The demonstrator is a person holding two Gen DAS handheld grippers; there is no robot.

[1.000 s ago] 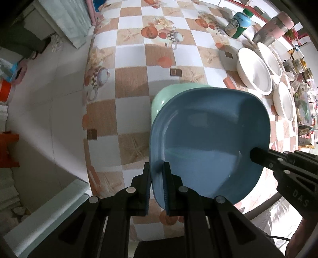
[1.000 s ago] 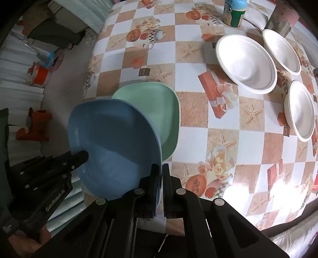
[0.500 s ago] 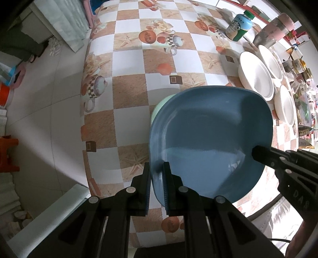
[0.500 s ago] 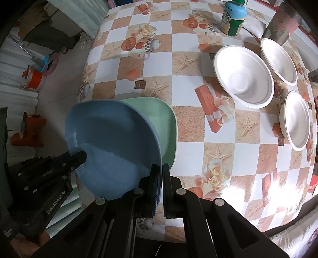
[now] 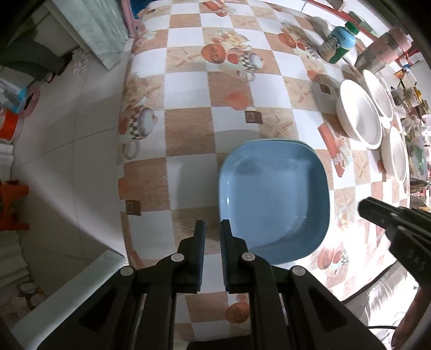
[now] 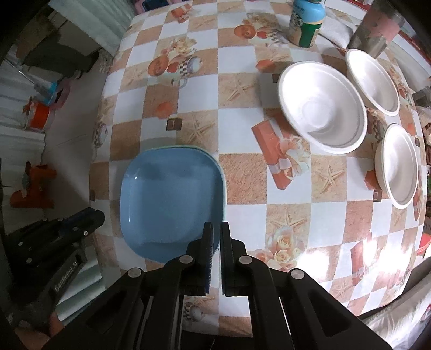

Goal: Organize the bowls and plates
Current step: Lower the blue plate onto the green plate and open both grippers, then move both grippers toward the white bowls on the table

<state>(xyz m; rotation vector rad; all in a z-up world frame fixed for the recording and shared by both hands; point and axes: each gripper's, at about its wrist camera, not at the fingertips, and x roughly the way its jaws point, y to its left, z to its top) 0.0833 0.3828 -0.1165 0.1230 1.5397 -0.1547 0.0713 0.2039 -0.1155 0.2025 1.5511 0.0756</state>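
Note:
A blue square plate [image 5: 272, 199] lies stacked on a green plate [image 5: 301, 142], of which only a thin far rim shows; the blue plate [image 6: 172, 199] and the green rim [image 6: 218, 167] also show in the right wrist view. My left gripper [image 5: 211, 228] is slightly open and empty, just off the blue plate's near left edge. My right gripper [image 6: 216, 231] is slightly open and empty at the plate's near right edge. Three white bowls [image 6: 323, 107], [image 6: 374, 80], [image 6: 398, 167] sit apart on the table at the right.
The table has a checkered orange-and-white cloth [image 6: 242, 172]. A green bottle [image 6: 307, 24] and a pink-topped metal cup [image 6: 377, 29] stand at the far edge. The floor at left holds an orange stool [image 5: 10, 204] and small items.
The blue plate went down onto the green plate. Both grippers let go of it and drew back toward the table's near edge.

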